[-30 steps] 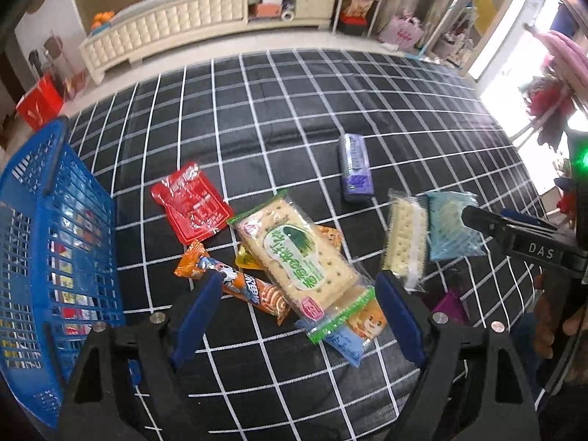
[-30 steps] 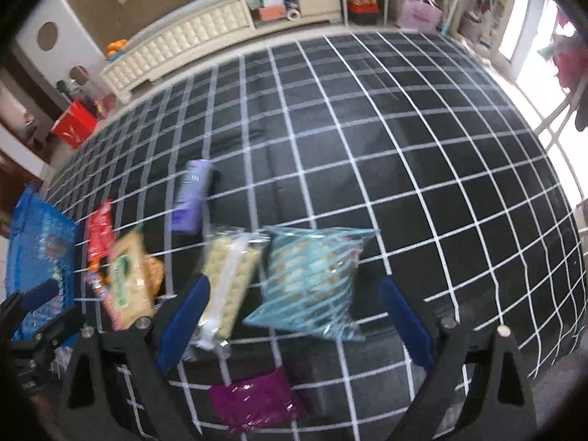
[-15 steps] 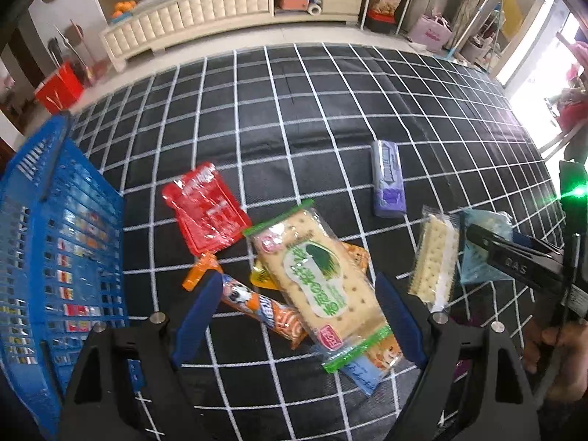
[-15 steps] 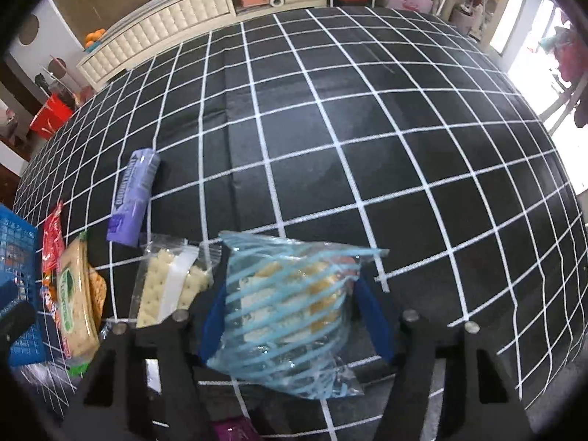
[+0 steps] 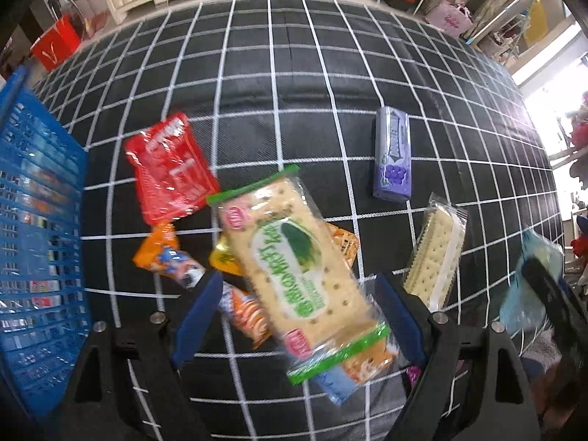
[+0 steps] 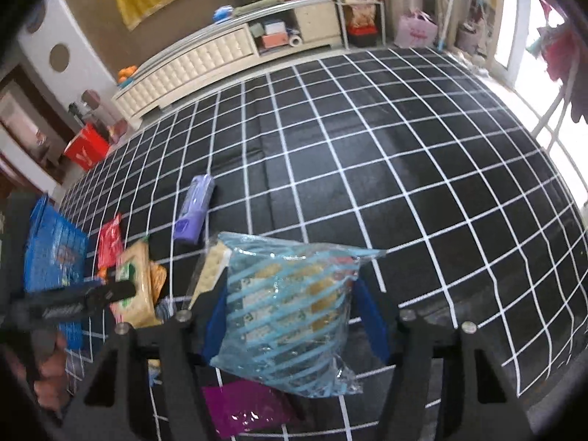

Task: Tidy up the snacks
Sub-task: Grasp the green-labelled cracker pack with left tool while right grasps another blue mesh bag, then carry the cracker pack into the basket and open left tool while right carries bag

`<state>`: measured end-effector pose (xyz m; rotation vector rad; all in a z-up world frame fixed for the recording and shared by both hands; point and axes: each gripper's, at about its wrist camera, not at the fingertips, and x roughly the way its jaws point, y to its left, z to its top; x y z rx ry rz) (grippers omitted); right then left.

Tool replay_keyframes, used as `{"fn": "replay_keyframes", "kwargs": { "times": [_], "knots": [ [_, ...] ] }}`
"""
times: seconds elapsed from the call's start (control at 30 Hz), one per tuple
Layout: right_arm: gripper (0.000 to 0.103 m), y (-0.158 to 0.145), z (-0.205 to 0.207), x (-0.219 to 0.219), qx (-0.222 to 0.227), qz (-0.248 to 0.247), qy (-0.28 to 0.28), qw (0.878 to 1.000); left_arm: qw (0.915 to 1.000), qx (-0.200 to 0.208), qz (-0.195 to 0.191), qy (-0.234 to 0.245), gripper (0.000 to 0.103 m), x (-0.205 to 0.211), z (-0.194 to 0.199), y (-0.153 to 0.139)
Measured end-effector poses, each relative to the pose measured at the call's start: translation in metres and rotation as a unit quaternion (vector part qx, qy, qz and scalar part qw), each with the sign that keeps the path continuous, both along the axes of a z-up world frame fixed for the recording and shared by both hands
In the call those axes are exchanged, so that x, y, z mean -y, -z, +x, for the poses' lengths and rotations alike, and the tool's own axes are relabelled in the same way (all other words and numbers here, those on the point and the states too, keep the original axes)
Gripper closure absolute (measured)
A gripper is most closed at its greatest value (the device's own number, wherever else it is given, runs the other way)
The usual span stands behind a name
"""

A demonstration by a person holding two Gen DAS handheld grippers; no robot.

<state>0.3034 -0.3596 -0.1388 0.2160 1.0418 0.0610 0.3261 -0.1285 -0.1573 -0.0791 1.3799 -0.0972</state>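
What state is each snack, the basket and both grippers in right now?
Blue striped bag: lifted, clamped in right gripper.
Green cracker pack: lying on other snacks, between the open left gripper's fingers, not gripped.
Purple pack: flat on cloth.
Red packet: flat.
Blue basket: holds packets.

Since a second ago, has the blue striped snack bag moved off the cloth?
Yes. The blue striped snack bag now sits between the right gripper fingers, raised above the grid cloth; earlier it lay flat beside the cracker pack.
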Motion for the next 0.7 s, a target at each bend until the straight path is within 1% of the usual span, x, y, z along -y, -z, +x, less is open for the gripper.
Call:
{"fn": "replay_keyframes", "kwargs": {
  "times": [0.03,0.1,0.17,0.23,0.3,0.37,0.43,0.5,0.6,0.63,0.7],
  "knots": [
    [0.036,0.004,0.007,-0.010,0.000,-0.003,-0.004,1.000,1.0000,-0.001,0.003,-0.005,0.020,0.002,0.001,0.003],
    [0.036,0.011,0.008,-0.015,-0.007,0.001,-0.011,1.000,0.9998,0.000,0.006,-0.017,0.020,0.004,0.002,0.009],
    [0.036,0.018,0.008,-0.012,-0.013,0.011,-0.012,1.000,0.9996,-0.006,0.009,-0.026,0.020,0.004,0.006,0.017],
    [0.036,0.021,0.009,-0.011,-0.017,0.015,-0.014,1.000,0.9989,-0.010,0.028,-0.036,0.020,0.004,0.010,0.025],
    [0.036,0.023,0.009,-0.009,-0.017,0.018,-0.014,1.000,0.9986,-0.006,0.034,-0.041,0.020,0.002,0.013,0.031],
    [0.036,0.024,0.009,-0.009,-0.019,0.020,-0.012,1.000,0.9984,0.002,0.044,-0.035,0.020,0.005,0.016,0.032],
    [0.036,0.026,0.011,-0.009,-0.021,0.024,-0.010,0.999,0.9981,-0.004,0.057,-0.025,0.020,0.009,0.020,0.036],
    [0.036,0.027,0.011,-0.008,-0.023,0.029,-0.007,0.999,0.9980,-0.027,0.048,-0.033,0.023,0.010,0.023,0.042],
    [0.036,0.028,0.010,-0.009,-0.022,0.026,-0.007,0.999,0.9989,-0.010,0.039,-0.025,0.031,0.011,0.017,0.038],
    [0.036,0.028,0.009,-0.009,-0.023,0.025,-0.007,0.999,0.9993,-0.005,0.031,-0.017,0.048,0.013,0.014,0.036],
    [0.036,0.027,0.008,-0.009,-0.025,0.029,-0.005,0.999,0.9997,-0.005,0.023,-0.007,0.049,0.012,0.006,0.033]
  ]
}}
